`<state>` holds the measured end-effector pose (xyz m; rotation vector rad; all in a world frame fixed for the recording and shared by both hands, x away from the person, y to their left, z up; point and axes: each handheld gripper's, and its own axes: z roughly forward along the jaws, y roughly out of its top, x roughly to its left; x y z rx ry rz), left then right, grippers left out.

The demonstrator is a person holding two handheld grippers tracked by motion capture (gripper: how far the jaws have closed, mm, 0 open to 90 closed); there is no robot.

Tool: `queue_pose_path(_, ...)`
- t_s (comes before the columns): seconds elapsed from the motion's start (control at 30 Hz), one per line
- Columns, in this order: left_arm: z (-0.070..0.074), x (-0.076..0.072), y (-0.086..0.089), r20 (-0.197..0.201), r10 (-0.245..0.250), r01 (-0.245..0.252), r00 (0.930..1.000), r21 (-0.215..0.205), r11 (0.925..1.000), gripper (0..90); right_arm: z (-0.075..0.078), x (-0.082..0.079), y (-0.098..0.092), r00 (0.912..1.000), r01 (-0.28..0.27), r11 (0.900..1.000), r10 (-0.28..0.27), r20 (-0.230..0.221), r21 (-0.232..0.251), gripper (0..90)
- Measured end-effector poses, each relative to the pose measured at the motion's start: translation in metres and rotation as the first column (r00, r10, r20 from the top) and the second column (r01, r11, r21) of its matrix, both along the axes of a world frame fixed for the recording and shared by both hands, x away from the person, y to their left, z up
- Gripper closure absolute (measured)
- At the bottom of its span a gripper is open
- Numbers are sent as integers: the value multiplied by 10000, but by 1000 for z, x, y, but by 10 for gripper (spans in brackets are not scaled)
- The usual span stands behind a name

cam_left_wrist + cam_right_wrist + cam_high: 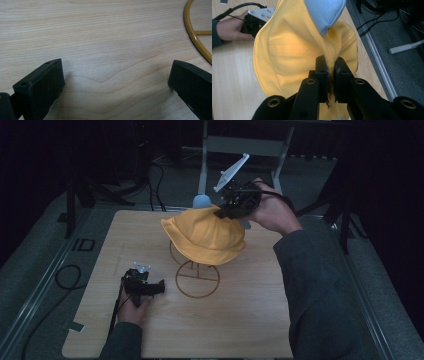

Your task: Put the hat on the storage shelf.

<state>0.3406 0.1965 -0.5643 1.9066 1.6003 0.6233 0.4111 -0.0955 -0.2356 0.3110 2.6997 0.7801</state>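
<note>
The right tongs (331, 72) are pinching the yellow fabric bucket hat (205, 234), apparently partway between on and off the gold wire stand (196, 276); the left tongs (116, 82) are resting wide open on the wooden counter (100, 37).

This looks like a lab or recording room set up for filming. A small wooden desk (235, 320) stands on grey carpet (30, 255) in a dim room with dark surroundings. Black cables (65, 275) trail over the floor, and black stand legs (72, 205) rise at the left and right edges. Behind the desk stands a grey metal frame (245, 145). A person at the desk holds a hand-held gripper (142, 282) with a cable trailing from it.
</note>
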Motion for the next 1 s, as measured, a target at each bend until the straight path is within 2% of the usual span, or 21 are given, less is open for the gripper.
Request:
queue_pose_path(0.47, 0, 0, 0, -5, -4, 4, 10000, 1, 10000, 4, -17, -2, 41, 9988, -477, 9987, 475, -128, -203, 816)
queue_pose_path(0.63, 0, 0, 0, 3, 1, -1, 10000, 0, 10000, 4, -22, -3, 54, 9980, -616, 9980, 613, -164, -156, 765)
queue_pose_path(0.73, 0, 0, 0, -7, -9, 9, 10000, 5, 10000, 4, -31, -5, 64, 9965, -795, 9960, 784, -289, -414, 741)
queue_pose_path(0.9, 0, 0, 0, 0, -17, 17, 10000, 31, 10000, 4, -38, -6, 68, 9954, -908, 9930, 882, -369, -758, 734)
queue_pose_path(1.0, 0, 0, 0, 4, -14, 14, 10000, 34, 10000, 4, -38, -5, 66, 9969, -737, 9936, 709, -351, -861, 686)
